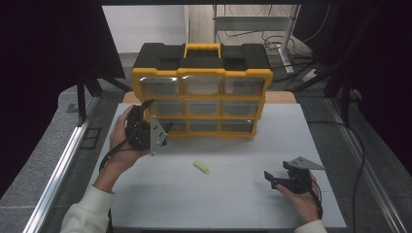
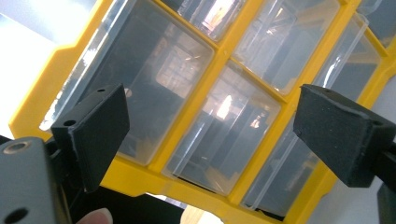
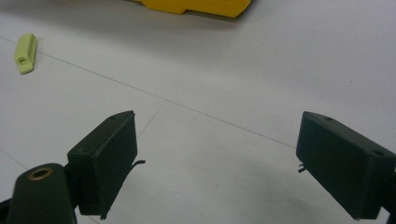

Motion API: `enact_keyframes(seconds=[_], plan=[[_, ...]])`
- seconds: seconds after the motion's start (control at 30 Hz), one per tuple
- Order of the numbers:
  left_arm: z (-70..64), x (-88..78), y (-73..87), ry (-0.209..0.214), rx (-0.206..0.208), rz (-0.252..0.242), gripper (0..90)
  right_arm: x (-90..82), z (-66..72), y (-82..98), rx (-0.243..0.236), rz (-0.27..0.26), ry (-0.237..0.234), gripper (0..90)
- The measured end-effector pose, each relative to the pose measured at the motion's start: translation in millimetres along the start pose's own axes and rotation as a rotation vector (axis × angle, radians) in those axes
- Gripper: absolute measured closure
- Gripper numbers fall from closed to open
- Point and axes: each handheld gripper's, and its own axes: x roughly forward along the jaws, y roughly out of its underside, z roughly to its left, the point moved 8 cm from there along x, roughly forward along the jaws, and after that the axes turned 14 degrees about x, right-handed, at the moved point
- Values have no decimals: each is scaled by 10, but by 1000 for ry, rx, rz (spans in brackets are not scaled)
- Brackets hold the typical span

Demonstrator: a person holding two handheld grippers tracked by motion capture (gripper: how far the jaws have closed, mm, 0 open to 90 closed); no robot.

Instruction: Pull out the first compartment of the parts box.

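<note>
At the left of the high view, the left gripper (image 1: 145,127) is held up in a hand (image 1: 122,141) just beside the left end of the organiser's lower rows, its grey three-cornered plate turned toward the near edge. Its jaws stand wide apart with nothing between them; in the left gripper view (image 2: 212,135) the blocky matte black pads frame the clear drawer fronts close ahead, apart from them.

The drawer organiser (image 1: 201,92) stands upright at the far middle of the bench (image 1: 233,204), a smooth pale grey surface with faint grid lines. It is a boxy case of glossy yellow plastic with a black top and a yellow carry handle, holding three rows of three clear, rectangular plastic drawers (image 2: 154,88); all fronts sit flush in the frame.

Near the middle of the bench, well apart from the organiser, lies a small light green plastic piece (image 1: 201,167), flat and oblong, angled across the grid.

At the near right, the right gripper (image 1: 272,179) rests low over the bench, pointing left, its jaws wide and empty. In the right gripper view (image 3: 217,158) the green piece (image 3: 25,52) lies far left.
</note>
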Motion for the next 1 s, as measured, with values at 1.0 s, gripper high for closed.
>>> enact_keyframes(seconds=[1.0], plan=[[217, 142, -22, -30, 13, 5, 109, -1, -21, 0, 2, -1, 12, 126]])
